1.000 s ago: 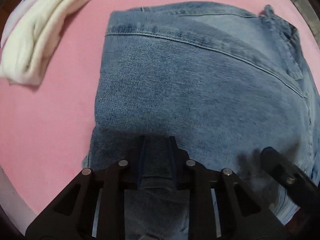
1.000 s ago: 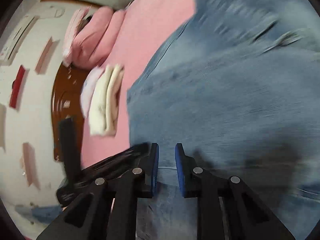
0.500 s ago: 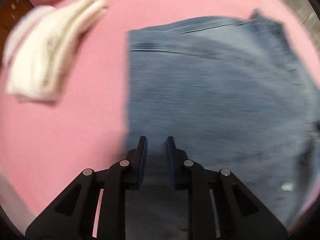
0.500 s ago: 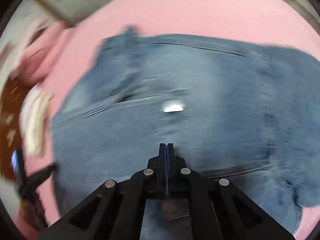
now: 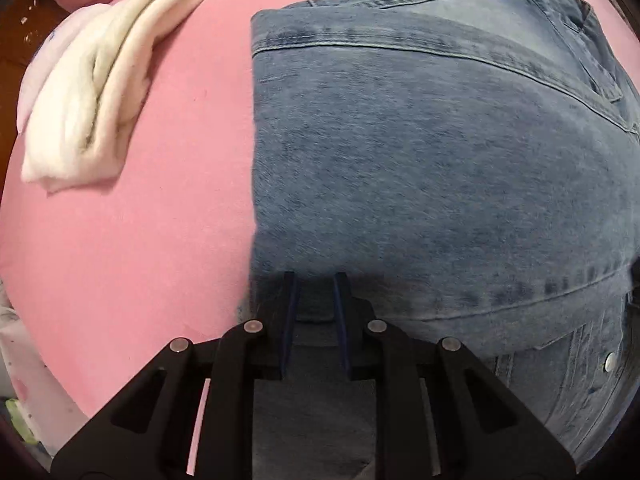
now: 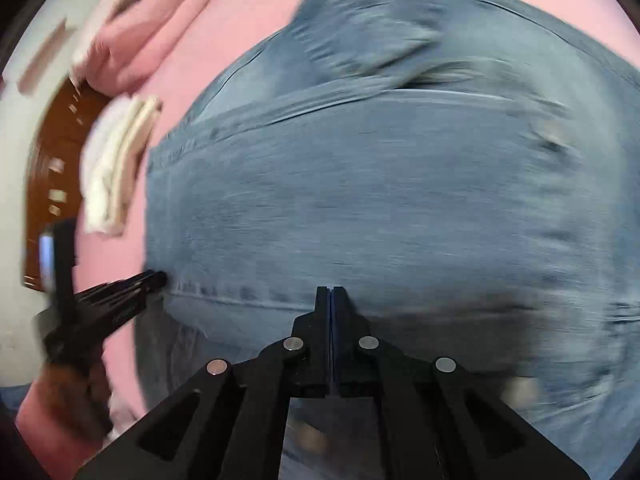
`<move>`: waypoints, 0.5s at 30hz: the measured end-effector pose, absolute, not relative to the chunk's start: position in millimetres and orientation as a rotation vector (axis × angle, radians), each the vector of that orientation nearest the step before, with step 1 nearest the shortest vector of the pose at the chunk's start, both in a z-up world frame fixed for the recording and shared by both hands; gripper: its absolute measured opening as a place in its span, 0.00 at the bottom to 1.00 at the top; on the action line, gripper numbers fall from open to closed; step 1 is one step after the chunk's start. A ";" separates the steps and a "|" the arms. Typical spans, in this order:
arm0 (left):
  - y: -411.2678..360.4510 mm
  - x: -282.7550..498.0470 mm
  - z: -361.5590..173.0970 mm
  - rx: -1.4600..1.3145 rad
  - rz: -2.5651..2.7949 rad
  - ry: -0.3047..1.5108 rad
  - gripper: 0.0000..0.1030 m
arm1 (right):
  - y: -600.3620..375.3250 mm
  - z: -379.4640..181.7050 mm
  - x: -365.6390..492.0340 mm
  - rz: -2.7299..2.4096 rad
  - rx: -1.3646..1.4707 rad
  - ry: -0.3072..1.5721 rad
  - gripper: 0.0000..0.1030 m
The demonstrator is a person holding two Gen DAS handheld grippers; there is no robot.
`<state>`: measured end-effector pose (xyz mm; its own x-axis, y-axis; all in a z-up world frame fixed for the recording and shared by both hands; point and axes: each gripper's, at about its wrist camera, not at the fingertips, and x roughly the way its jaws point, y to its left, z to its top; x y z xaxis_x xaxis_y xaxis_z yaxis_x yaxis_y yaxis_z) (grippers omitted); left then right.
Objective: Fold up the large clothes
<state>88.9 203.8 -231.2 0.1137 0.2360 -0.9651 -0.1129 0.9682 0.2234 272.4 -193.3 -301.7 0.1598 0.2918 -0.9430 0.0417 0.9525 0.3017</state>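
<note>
A blue denim jacket (image 5: 420, 168) lies folded on the pink bed sheet (image 5: 132, 248). My left gripper (image 5: 315, 280) is at the jacket's near left corner, its jaws a little apart with a fold of denim pinched between the pads. In the right wrist view the left gripper (image 6: 158, 279) meets the jacket (image 6: 360, 200) at its left edge, beside a stitched seam. My right gripper (image 6: 330, 292) hovers over the jacket's near part, its pads pressed together with nothing between them. That view is blurred.
A folded white garment (image 5: 92, 92) lies on the sheet left of the jacket. Pink bedding (image 6: 136, 36) and a wooden headboard (image 6: 44, 184) lie beyond it. A hand (image 6: 60, 412) holds the left gripper at the lower left.
The right gripper's jaws closed fully and it swung across the jacket. The left gripper moved along with the denim fold still between its pads; more pink sheet shows at its left.
</note>
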 end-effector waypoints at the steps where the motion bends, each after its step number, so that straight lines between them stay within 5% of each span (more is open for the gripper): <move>1: 208.6 89.7 -230.0 0.140 0.296 1.428 0.16 | -205.7 -298.0 268.7 0.174 0.281 1.401 0.00; 8: 234.3 85.5 -186.4 -0.032 0.498 1.332 0.18 | -203.6 -266.9 262.2 0.059 0.124 1.274 0.00; 15: 205.9 125.5 -169.4 -0.202 0.156 1.242 0.18 | -93.8 -322.0 324.8 0.499 0.667 1.238 0.00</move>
